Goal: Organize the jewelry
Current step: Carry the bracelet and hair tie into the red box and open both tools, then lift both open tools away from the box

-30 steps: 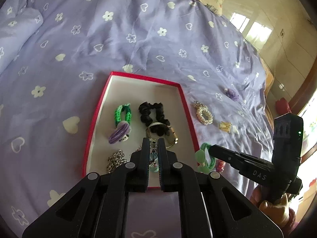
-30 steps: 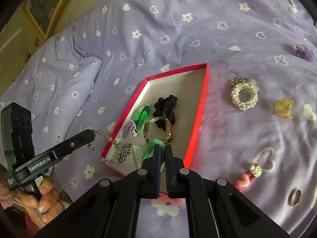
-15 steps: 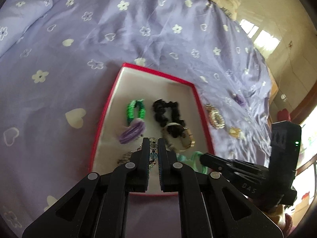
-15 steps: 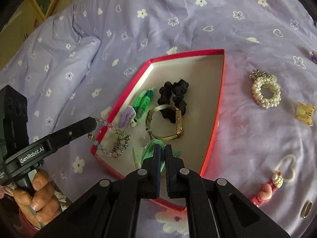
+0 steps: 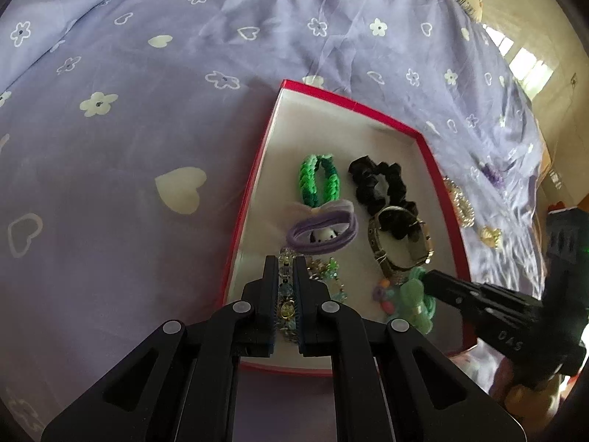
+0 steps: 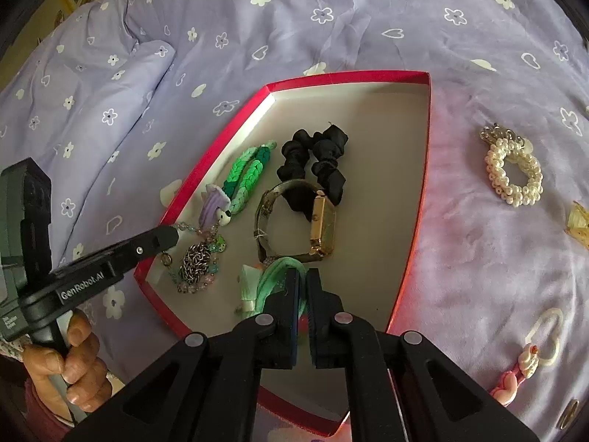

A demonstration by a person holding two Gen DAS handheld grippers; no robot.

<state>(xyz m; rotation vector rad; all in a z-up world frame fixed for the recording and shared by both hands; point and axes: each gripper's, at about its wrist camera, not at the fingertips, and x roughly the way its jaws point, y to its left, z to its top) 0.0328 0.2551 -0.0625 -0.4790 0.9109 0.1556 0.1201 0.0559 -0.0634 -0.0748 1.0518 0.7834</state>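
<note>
Jewelry lies partly in a red-rimmed box (image 6: 427, 169) on a bed, partly on the lilac bedsheet (image 6: 331, 18) beside it. Both claws point steeply down into the near end of the box. The left claw (image 5: 286, 276), gripped by a hand (image 6: 70, 364) at the box's near left corner, is clenched on a beaded bracelet (image 5: 285, 287); the strand runs lengthwise between the pads and trails onto a chain pile (image 6: 197, 258) on the box floor. The right claw (image 6: 302, 287) grasps a mint hair tie (image 6: 272, 280), and its jaws are starting to part with the tie between them. Farther in lie a gold watch (image 6: 324, 224) on its side, a black scrunchie (image 6: 316, 158) and a green braided band (image 6: 246, 173), its long axis running away from the claws. A pearl scrunchie (image 6: 515, 173) and a pink charm (image 6: 530, 357) rest on the sheet, well apart from the box. A pillow (image 6: 92, 84) sits at far left.
</note>
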